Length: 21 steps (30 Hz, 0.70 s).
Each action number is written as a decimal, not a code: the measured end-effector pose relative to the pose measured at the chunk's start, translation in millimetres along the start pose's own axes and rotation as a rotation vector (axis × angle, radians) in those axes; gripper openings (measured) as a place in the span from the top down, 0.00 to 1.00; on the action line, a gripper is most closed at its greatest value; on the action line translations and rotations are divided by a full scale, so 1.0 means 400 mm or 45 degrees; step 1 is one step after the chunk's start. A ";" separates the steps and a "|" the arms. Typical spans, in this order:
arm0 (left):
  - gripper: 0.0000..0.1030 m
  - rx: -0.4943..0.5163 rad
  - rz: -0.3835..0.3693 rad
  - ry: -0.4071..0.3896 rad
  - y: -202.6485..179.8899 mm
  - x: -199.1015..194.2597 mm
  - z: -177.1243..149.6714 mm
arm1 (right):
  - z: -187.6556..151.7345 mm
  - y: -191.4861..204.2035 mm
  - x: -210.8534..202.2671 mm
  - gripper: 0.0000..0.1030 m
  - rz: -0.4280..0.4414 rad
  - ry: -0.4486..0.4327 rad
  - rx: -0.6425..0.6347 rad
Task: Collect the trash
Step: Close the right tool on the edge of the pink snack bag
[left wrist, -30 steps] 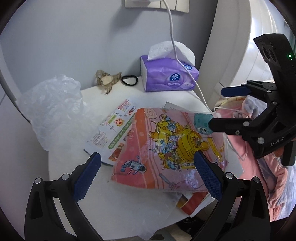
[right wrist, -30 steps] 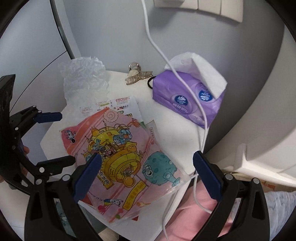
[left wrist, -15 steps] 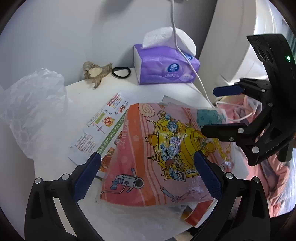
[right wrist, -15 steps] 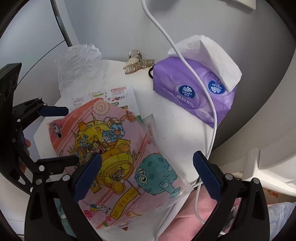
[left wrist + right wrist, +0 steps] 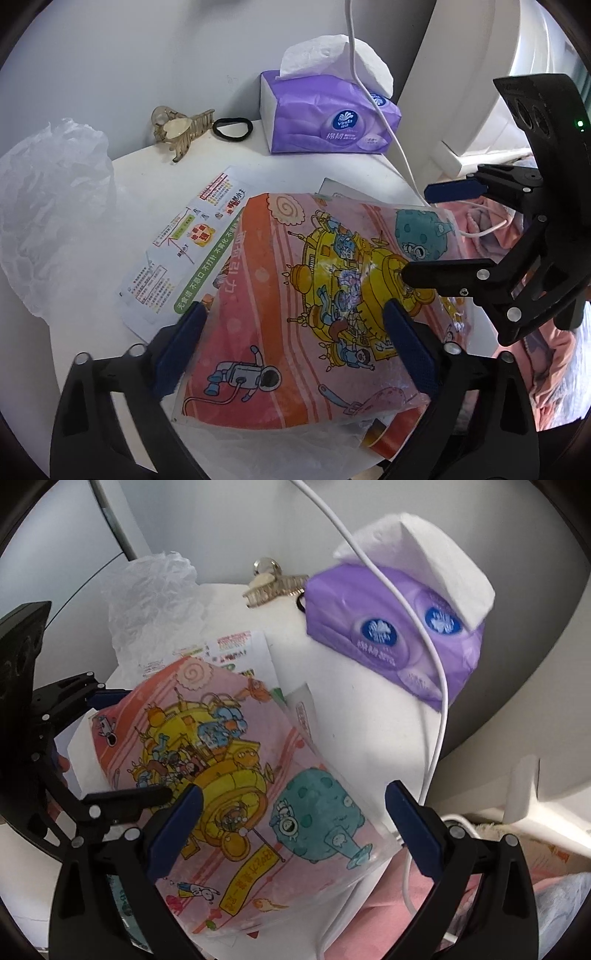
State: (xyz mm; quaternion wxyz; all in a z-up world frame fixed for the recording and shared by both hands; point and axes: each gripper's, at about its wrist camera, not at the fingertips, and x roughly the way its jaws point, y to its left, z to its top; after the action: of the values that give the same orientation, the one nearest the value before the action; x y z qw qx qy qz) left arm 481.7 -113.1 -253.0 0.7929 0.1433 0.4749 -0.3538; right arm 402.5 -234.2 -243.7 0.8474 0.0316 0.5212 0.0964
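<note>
Compared with one second earlier, both cameras sit closer to the cartoon-printed plastic bag (image 5: 317, 306), which fills more of each view; the tissue pack has shifted toward the upper edge.

Left to right on the white worktop (image 5: 140, 373): a crumpled clear plastic wrap (image 5: 48, 221) at the left edge; a translucent hair claw clip (image 5: 181, 129) and a black hair tie (image 5: 232, 129) near the wall; a printed leaflet (image 5: 184, 254) partly under the bag; the purple tissue pack (image 5: 328, 118) at the back; a white cable (image 5: 384, 122) hanging across the pack and down past the worktop's right edge, beside the bag's corner; pink fabric (image 5: 546, 339) beyond that edge.

The left hand-held gripper (image 5: 291, 350) is spread wide, its blue pads either side of the bag's near edge, clamping nothing. The right hand-held gripper (image 5: 295, 819) is likewise spread, reaching from the right; its lower finger (image 5: 443, 277) lies over the bag's yellow spaceship print, the upper one above the bag's far corner.
</note>
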 end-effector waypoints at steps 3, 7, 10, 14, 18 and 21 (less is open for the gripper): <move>0.20 -0.012 -0.006 0.003 0.007 0.004 0.001 | 0.000 -0.006 0.006 0.21 0.008 0.010 0.018; 0.26 -0.016 0.003 0.007 0.008 0.007 0.000 | 0.002 -0.011 0.014 0.23 0.007 0.019 0.031; 0.38 -0.029 0.023 -0.001 0.014 0.002 0.001 | 0.000 -0.005 0.016 0.30 -0.008 0.021 0.019; 0.52 -0.058 0.022 -0.011 0.020 -0.001 0.002 | 0.002 -0.007 0.014 0.43 -0.025 0.026 0.022; 0.64 -0.061 0.032 -0.021 0.015 -0.002 0.000 | 0.000 -0.012 0.006 0.57 -0.045 0.029 0.027; 0.74 -0.061 0.036 -0.026 0.011 -0.004 -0.003 | -0.004 -0.018 0.002 0.66 -0.054 0.032 0.034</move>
State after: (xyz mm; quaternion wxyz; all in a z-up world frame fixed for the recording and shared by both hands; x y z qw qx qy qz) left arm 483.4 -108.6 -252.6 0.8059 0.1272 0.4730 -0.3326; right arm 402.5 -241.1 -246.4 0.8422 0.0306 0.5335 0.0718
